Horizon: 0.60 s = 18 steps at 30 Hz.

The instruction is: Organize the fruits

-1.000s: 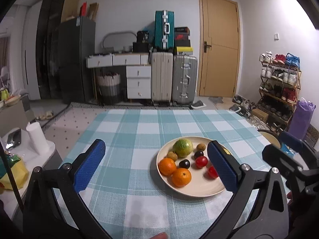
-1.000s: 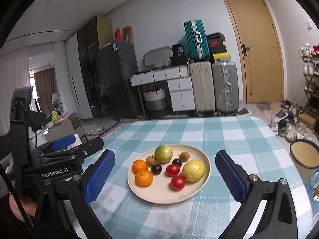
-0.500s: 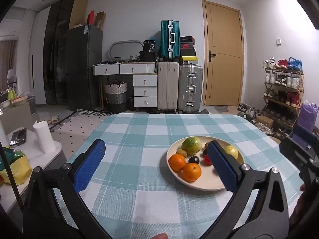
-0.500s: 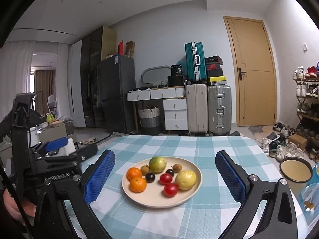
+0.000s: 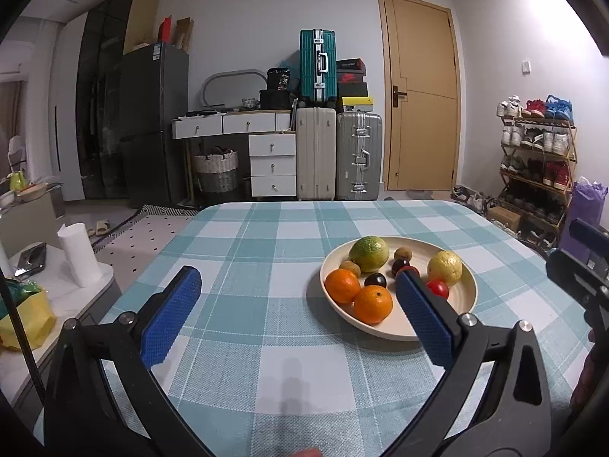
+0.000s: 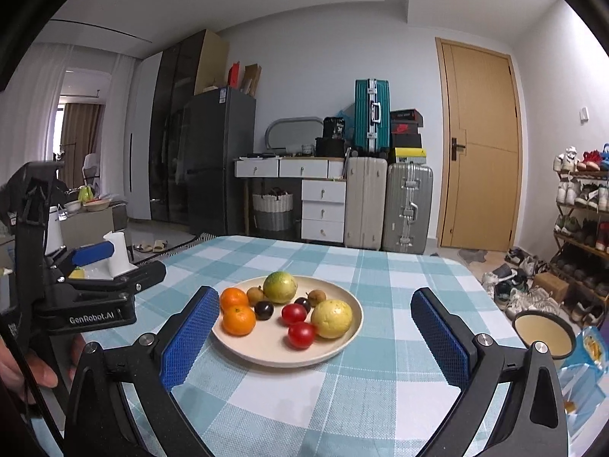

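Both cameras tilted up; plate (image 6: 344, 337) (fruit-laden) sits lower.

The tablecloth (image 6: 380, 266) is woven cloth with a visible coarse weave, matt, checked in teal and white; the plate (image 6: 354, 327) looks smooth and cream with a soft satin sheen; the two oranges (image 6: 238, 318) have dimpled, faintly glossy peel; the tomatoes (image 6: 301, 334) are smooth and shiny; the yellow fruit (image 6: 332, 318) is matt and slightly speckled; the right gripper (image 6: 315, 337) has blue pads (image 6: 188, 337) of knurled, rubbery texture on matt black plastic arms with bright metal screws; the left gripper (image 5: 297, 316) is finished alike
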{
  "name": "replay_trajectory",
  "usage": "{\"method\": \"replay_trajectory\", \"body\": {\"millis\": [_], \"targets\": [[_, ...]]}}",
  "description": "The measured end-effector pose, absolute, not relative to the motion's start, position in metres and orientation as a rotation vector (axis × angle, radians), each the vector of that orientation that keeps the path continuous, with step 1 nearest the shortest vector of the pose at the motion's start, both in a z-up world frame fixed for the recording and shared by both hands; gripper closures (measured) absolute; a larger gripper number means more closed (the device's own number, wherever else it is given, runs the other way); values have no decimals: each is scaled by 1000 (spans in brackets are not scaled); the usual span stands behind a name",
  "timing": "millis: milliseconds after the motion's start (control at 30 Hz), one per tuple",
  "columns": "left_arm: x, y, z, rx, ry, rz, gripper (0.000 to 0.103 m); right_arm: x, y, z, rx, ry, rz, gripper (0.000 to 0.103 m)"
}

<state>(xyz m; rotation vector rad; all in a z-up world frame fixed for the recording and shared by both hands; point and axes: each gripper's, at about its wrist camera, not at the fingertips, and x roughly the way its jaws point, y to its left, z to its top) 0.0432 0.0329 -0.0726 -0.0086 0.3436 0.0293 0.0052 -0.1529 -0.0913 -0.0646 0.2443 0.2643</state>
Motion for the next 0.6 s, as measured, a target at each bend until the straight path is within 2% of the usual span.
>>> {"method": "replay_trajectory", "body": {"millis": [267, 600], "targets": [[43, 34, -72, -14, 333, 43, 1, 24, -154, -99, -47, 339, 252, 0], [42, 32, -72, -9, 318, 24, 1, 22, -154, -101, -52, 323, 250, 0]]}}
